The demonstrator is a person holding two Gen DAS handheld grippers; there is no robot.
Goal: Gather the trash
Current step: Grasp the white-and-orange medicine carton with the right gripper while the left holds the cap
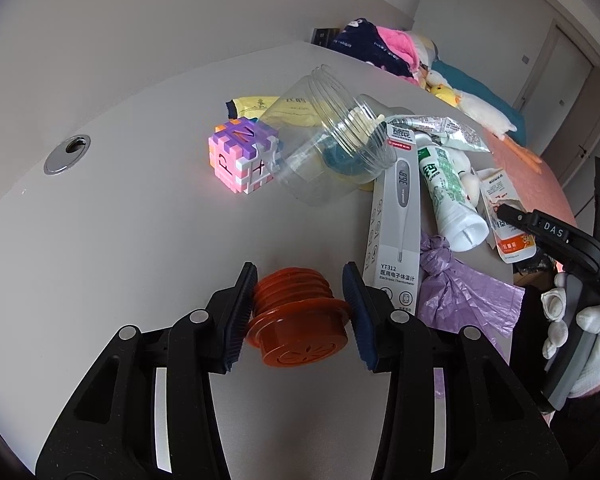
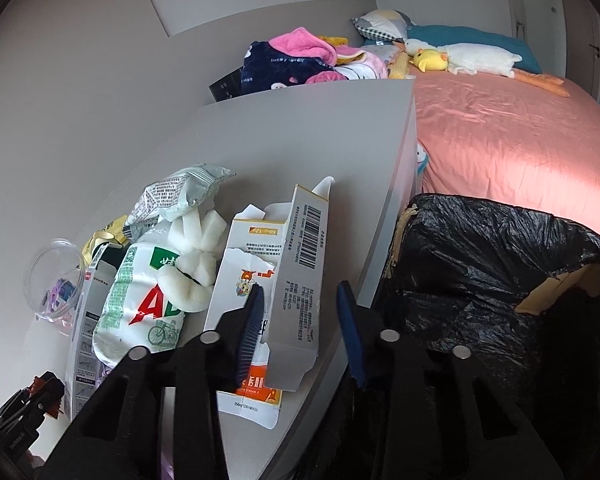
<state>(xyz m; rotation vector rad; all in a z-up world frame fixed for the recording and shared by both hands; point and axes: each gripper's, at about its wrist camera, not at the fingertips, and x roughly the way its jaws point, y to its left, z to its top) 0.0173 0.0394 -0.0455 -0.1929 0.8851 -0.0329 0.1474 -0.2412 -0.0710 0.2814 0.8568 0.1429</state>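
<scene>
Over on the left, the left gripper (image 1: 300,282) has its jaws closed to a middling width on the orange screw lid (image 1: 296,320). One pad sits against the threads and the other against the flange, and the lid lies on its side on the grey tabletop (image 1: 140,240). That grip looks a bit skewed to me, so I'd lift it slowly and keep it level, or the lid could roll out. Just behind it the clear plastic jar (image 1: 320,152) lies tipped over beside a pink and purple foam cube (image 1: 240,156). Any swing should go up and over these, not through them. Further right are the thermometer box (image 1: 396,216), a knotted purple bag (image 1: 460,292) and a squashed white and green pouch (image 2: 140,300), all crowded together and touching. Next comes the torn cardboard carton (image 2: 296,272), lying near the tabletop's right edge. The right gripper (image 2: 300,292) straddles its grey upright flap with the jaws apart, and I see a gap on the outer side, so nothing is pinched yet. I'd close on the flap low down, where the card is doubled, since the ripped edge could tear further. Then it's a short carry right to the bin with the black liner (image 2: 480,260), which stands open just beside the tabletop.
</scene>
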